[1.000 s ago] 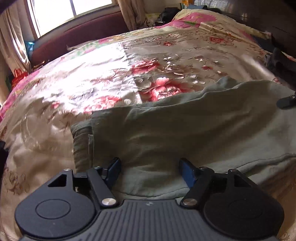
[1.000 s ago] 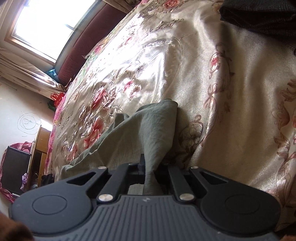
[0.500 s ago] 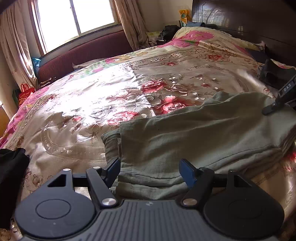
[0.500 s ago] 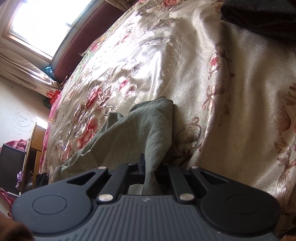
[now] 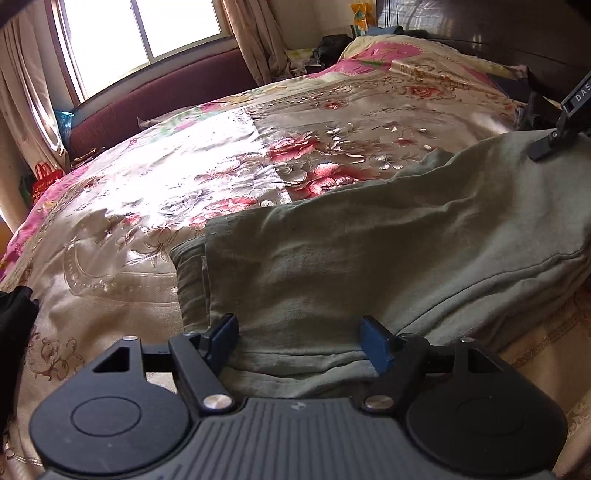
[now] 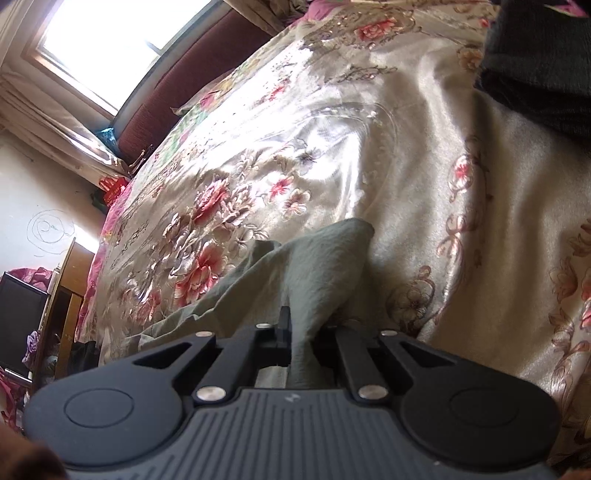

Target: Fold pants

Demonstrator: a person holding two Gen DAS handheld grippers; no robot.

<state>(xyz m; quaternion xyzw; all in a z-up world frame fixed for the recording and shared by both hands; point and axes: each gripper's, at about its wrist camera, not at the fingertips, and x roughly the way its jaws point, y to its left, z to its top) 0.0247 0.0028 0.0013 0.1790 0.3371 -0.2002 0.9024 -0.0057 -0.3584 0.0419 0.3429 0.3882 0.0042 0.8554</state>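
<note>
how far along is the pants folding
Done: the pants lie on the bed already doubled, with stacked layers along the near edge. In hand: the right gripper is shut on a pinched corner, lifting it; the left gripper stands open over the near edge, gripping nothing. Left: carrying that corner across and flattening.

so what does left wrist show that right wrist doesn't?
Left wrist only: the open left gripper over the spread pants, the right gripper from outside, and the dark headboard.
Right wrist only: the right gripper shut on a bunched corner of the pants, a dark cloth and a wooden cabinet.
Both: the floral bedspread, the window.
</note>
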